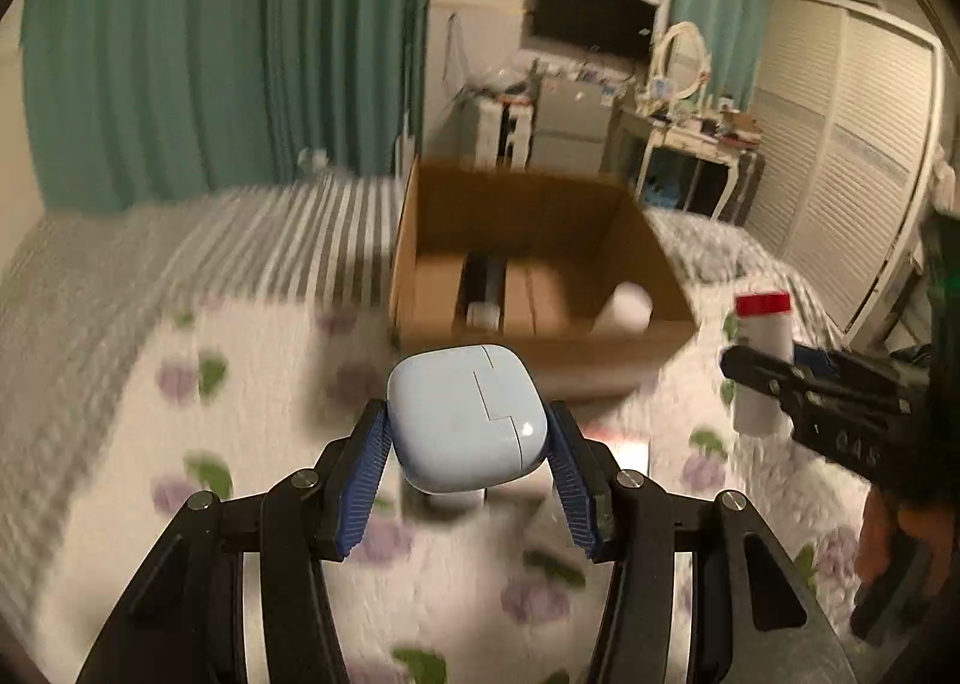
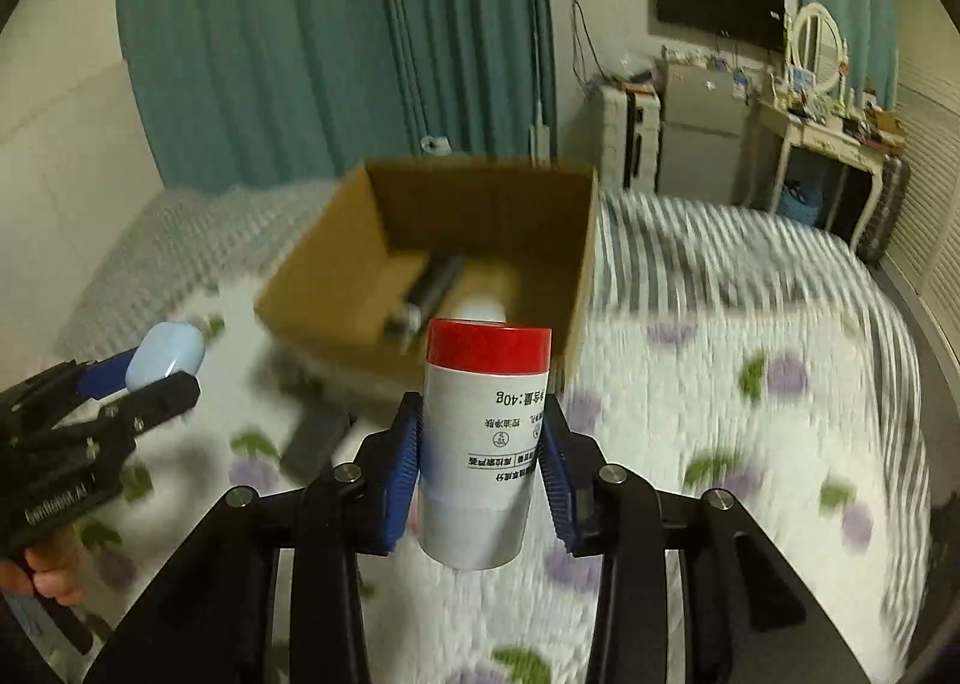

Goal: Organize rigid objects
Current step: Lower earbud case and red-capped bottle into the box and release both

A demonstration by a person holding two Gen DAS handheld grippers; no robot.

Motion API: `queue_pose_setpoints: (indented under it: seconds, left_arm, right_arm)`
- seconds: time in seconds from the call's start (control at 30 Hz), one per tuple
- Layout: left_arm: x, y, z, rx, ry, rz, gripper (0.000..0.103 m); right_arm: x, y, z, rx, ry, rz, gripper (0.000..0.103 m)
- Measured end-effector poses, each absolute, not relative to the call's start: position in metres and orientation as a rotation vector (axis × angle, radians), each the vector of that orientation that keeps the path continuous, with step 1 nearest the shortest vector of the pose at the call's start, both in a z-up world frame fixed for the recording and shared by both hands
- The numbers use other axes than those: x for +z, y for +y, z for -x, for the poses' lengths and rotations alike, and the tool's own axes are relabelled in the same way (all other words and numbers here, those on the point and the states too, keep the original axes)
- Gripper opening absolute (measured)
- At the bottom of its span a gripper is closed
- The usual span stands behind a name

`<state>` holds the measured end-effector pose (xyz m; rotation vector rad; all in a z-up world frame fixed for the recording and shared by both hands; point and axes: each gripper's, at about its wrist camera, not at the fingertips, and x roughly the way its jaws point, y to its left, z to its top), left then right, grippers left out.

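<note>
Pale-blue plastic, a rounded earbud case [image 1: 465,417], fills the centre of the left wrist view, clamped between the blue ribbed pads [image 1: 364,489] of the left gripper [image 1: 468,480] and held above a floral bedspread [image 1: 252,444]; no writing can be read on it. Beyond it an open cardboard box [image 1: 612,351] stands on the bed, with a dark cylindrical item [image 1: 480,279] and a white rounded item [image 1: 627,307] lying inside. At the right edge the right gripper [image 1: 762,378] grasps a white bottle [image 1: 761,345] with a red cap, level with the box's near right corner. In the right wrist view the same white bottle [image 2: 483,444] stands upright between the blue pads [image 2: 401,480] of the right gripper [image 2: 480,471], clenched on its body; the label is printed upside down, with Chinese characters and ":40g" legible. The cardboard box [image 2: 324,288] lies just beyond the bottle. At the left, the left gripper [image 2: 150,378] carries the earbud case [image 2: 165,354], near the box's front left corner; lettering on its black body is too blurred to read.
</note>
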<state>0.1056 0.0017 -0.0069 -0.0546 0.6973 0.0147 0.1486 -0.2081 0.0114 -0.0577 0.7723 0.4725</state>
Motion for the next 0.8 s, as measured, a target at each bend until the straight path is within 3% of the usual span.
queue_pose_setpoints:
  seconds: [0.17, 0.33, 0.8]
  left_arm:
    - [0.036, -0.003, -0.159, -0.017, 0.634, -0.022, 0.053]
    - [0.039, -0.006, -0.215, -0.037, 0.604, -0.058, 0.053]
    - [-0.041, -0.009, -0.284, -0.115, 0.726, -0.04, 0.054]
  right_arm:
    - [0.055, -0.191, -0.196, 0.505, 0.697, 0.088, 0.037]
    - [0.07, -0.173, -0.241, 0.5, 0.661, 0.108, 0.037]
    - [-0.009, -0.159, -0.306, 0.461, 0.8, 0.181, 0.037]
